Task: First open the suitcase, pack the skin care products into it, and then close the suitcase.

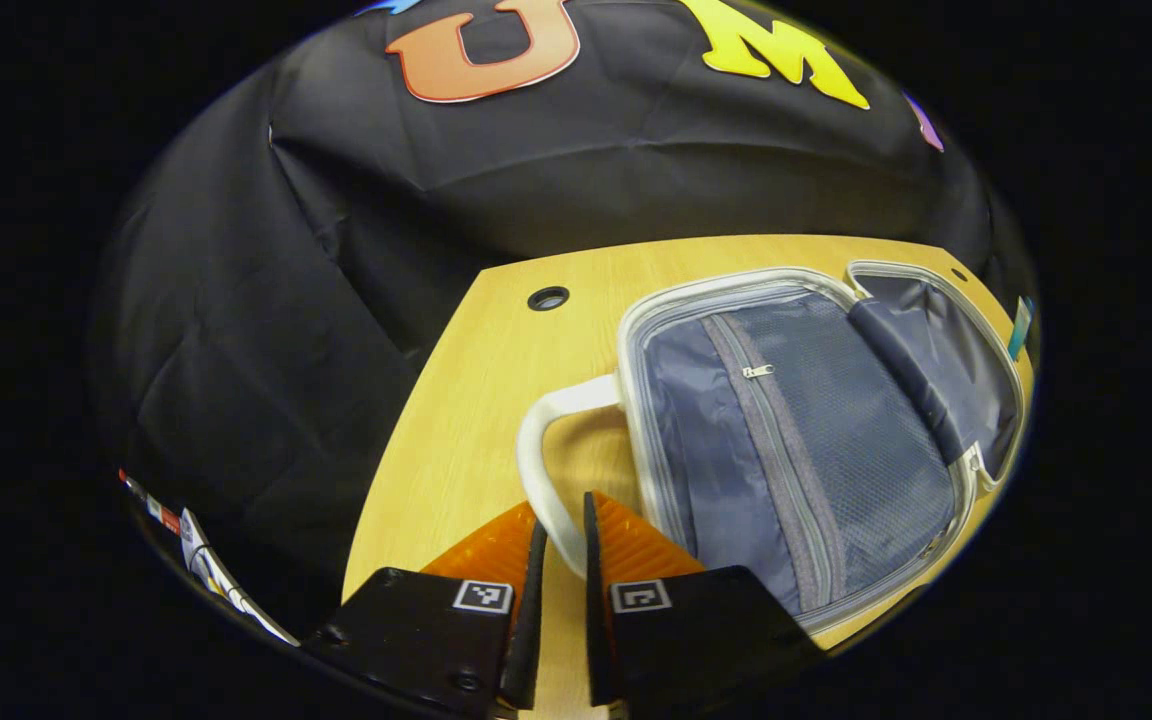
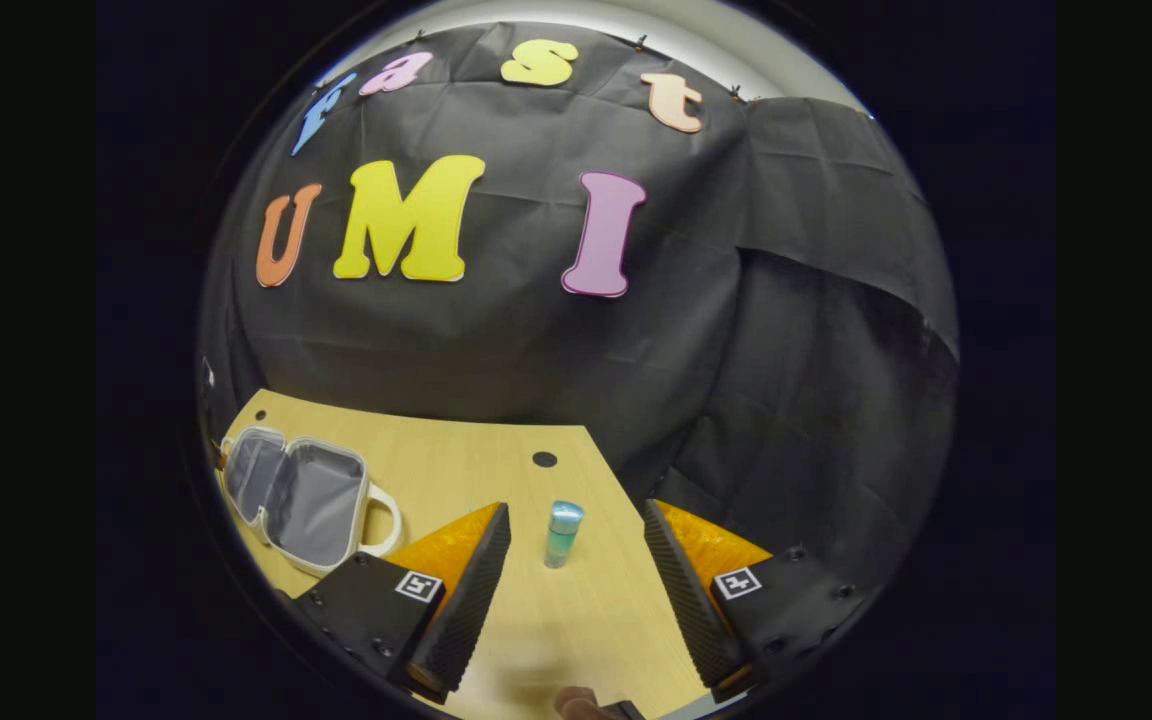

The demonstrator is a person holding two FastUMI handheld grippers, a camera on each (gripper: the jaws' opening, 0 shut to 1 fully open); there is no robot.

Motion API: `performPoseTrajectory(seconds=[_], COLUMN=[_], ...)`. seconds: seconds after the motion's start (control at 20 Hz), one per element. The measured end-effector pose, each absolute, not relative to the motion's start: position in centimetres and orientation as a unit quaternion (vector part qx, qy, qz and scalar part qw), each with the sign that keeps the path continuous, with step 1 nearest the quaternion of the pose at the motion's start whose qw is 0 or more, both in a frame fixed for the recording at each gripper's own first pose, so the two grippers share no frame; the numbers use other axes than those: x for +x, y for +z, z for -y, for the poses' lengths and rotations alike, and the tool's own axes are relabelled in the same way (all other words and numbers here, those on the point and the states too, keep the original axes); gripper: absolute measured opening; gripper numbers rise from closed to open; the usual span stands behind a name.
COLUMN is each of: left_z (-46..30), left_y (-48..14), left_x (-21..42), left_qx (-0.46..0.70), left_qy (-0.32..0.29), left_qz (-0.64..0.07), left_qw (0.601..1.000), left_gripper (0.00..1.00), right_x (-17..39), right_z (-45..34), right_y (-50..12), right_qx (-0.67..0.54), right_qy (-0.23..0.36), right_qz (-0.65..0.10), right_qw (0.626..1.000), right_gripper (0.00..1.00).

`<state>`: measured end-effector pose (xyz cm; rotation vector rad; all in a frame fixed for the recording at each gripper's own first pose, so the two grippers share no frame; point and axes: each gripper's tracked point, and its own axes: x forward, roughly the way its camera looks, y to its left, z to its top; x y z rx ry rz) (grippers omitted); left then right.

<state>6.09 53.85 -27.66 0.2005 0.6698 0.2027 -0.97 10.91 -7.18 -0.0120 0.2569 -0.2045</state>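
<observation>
The small suitcase (image 1: 796,440) lies open flat on the wooden table (image 1: 476,400), showing its grey lining and a zipped mesh pocket. My left gripper (image 1: 563,512) is shut on its white handle (image 1: 546,440), which runs between the two orange fingers. In the right gripper view the open suitcase (image 2: 296,495) lies at the left. A teal skin care bottle (image 2: 563,535) with a pale cap stands upright on the table (image 2: 496,470). My right gripper (image 2: 576,508) is open, and the bottle stands just ahead of the gap between its fingers, touching neither.
A round cable hole (image 1: 548,298) sits near the table's far edge, also seen as the hole (image 2: 544,459) behind the bottle. Black cloth wall closes the back and sides. A small teal sliver (image 1: 1019,328) shows beyond the suitcase's far half.
</observation>
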Motion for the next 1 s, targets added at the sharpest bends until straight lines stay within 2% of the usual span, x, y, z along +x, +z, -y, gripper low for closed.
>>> performPoseTrajectory(seconds=[0.05,0.1,0.25,0.35,0.65,1.0], left_z=[-54.6,-54.9,-52.9,-50.1,-36.7,-15.4], left_y=[-27.3,-26.9,-23.7,-21.1,-16.0,-16.4], left_x=[5.9,5.4,4.2,3.6,4.4,6.8], left_qx=[0.106,0.108,0.106,0.11,0.143,0.119], left_qy=[0.115,0.124,0.131,0.128,0.078,-0.043], left_qz=[-0.327,-0.33,-0.303,-0.281,-0.251,-0.246], left_qw=[0.932,0.93,0.938,0.945,0.954,0.961], left_gripper=[0.34,0.5,0.65,0.99,0.99,0.99], right_x=[-1.1,-1.1,-0.7,-0.4,0.5,1.3], right_z=[-10.9,-11.0,-11.0,-10.8,-8.2,-1.8], right_y=[-7.2,-7.3,-7.5,-7.9,-8.8,-9.6], right_qx=[-0.009,-0.014,-0.032,-0.031,-0.028,-0.016], right_qy=[-0.1,-0.095,-0.077,-0.062,-0.024,-0.015], right_qz=[-0.125,-0.123,-0.117,-0.117,-0.117,-0.117], right_qw=[0.987,0.988,0.99,0.991,0.992,0.993], right_gripper=[0.8,0.8,0.8,0.8,0.8,0.78])
